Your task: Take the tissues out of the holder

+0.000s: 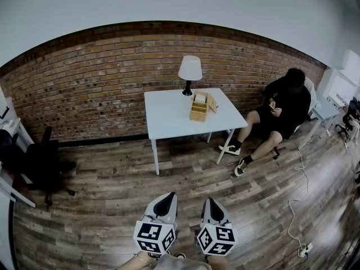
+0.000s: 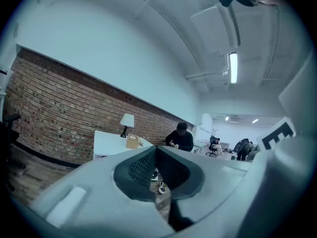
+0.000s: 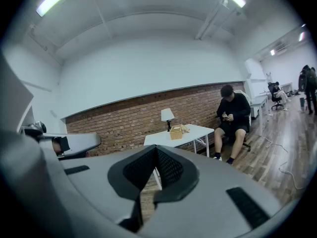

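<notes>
Both grippers are closed and empty: the left gripper [image 2: 156, 150] has its jaws meeting at the tips with nothing between them, and so does the right gripper [image 3: 156, 150]. Both are held low and near, over the wood-plank floor [image 1: 112, 196], well apart from the task's thing.

The light tan box-shaped tissue holder [image 1: 198, 108] stands far off, on the far right part of the white rectangular table [image 1: 169, 117], just near-side of the white-shaded lamp with a dark base [image 1: 189, 73], in front of the red brick wall [image 1: 84, 89].

Handling, as a judgement: the tissues should be very light, soft and easy to tear or bunch, so pinch the stack or the top sheets at the holder's open top and lift straight up. The holder itself looks light and may lift or slide along, so the other gripper should probably steady it.

Hard to make out: the tissues themselves are too small to see from here. A flap or lid seems to lean at the holder's right side, but I can't be sure. A person in black [image 1: 281, 108] sits to the right of the table.
</notes>
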A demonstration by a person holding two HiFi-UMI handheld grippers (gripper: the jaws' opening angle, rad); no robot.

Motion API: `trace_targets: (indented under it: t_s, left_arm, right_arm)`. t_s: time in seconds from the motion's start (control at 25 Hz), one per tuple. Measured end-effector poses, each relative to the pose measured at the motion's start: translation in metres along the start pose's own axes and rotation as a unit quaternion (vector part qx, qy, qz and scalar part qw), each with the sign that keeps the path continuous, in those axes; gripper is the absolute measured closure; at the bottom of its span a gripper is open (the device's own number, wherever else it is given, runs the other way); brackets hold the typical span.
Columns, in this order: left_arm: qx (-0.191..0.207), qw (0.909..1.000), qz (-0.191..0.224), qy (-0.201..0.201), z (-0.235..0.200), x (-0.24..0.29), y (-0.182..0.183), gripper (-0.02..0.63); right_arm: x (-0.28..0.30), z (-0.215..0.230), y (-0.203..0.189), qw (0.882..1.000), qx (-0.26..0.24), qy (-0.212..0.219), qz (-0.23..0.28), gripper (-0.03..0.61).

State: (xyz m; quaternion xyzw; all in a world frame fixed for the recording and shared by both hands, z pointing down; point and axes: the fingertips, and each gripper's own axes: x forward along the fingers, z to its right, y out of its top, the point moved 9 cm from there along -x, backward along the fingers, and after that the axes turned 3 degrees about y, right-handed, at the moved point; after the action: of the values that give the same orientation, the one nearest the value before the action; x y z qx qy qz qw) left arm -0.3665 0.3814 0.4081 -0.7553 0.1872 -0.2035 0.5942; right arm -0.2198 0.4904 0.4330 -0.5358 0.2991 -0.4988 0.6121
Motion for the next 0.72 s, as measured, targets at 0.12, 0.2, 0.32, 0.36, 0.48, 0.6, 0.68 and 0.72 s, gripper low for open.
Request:
trace_targets:
  t_s: [0.12,0.2,0.32,0.36,0.48,0.6,0.68,0.72]
  left_arm:
    - [-0.001,1.0000,0.001,0.001,0.002,0.001,-0.004,0.606]
    - [0.000,1.0000,-0.001,0.000,0.003,0.003,-0.005,0.606]
    - [0.001,1.0000,-0.006,-0.004,0.002,0.008,-0.005,0.606]
    - [0.002,1.0000,-0.007,-0.005,0.002,0.010,-0.005,0.606]
    - [0.002,0.9999,-0.009,-0.009,0.002,0.013,-0.005,0.606]
    - [0.003,0.9999,-0.009,-0.009,0.001,0.016,-0.003,0.606]
    - [0.003,0.9999,-0.011,-0.009,-0.001,0.018,-0.002,0.606]
    - [0.003,0.9999,-0.011,-0.009,-0.004,0.018,-0.002,0.606]
  right_arm:
    - [-0.001,0.004,-0.004,1.000,-0.001,0.000,-0.002,0.574]
    - [0.000,0.006,-0.005,1.000,-0.001,-0.001,-0.003,0.574]
    - [0.003,0.008,-0.005,1.000,0.001,-0.004,-0.006,0.574]
    - [0.004,0.009,-0.005,1.000,0.002,-0.006,-0.007,0.574]
    - [0.006,0.010,-0.005,1.000,0.003,-0.007,-0.008,0.574]
    - [0.012,0.011,-0.005,1.000,0.013,-0.003,-0.007,0.572]
    - [0.017,0.012,-0.004,1.000,0.019,-0.003,-0.005,0.572]
    - [0.020,0.012,-0.004,1.000,0.021,-0.004,-0.004,0.572]
